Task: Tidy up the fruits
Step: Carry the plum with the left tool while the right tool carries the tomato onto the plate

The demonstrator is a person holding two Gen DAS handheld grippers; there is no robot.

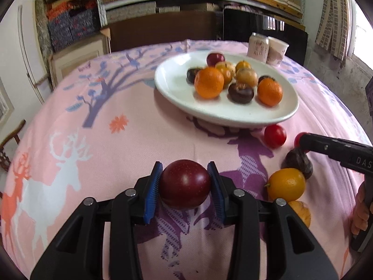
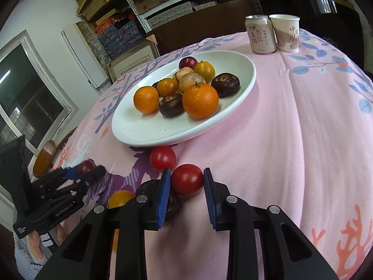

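Observation:
My left gripper point(image 1: 185, 175) is shut on a dark red plum point(image 1: 185, 184), its blue pads against both sides, low over the pink tablecloth. My right gripper point(image 2: 187, 180) is open around a red tomato point(image 2: 187, 179) on the cloth, with a gap at the right pad. A second red tomato point(image 2: 163, 158) lies just beyond it, near the rim of the white plate point(image 2: 144, 135). The plate point(image 1: 177, 93) holds oranges, dark water chestnuts, tan fruits and a plum. A dark chestnut point(image 2: 172, 200) lies beside the left finger.
A drink can point(image 2: 260, 33) and a paper cup point(image 2: 286, 32) stand behind the plate. Loose on the cloth are an orange citrus point(image 1: 286, 184), a dark chestnut point(image 1: 298, 163) and a yellow fruit point(image 1: 302, 212). Shelves and boxes stand beyond the table.

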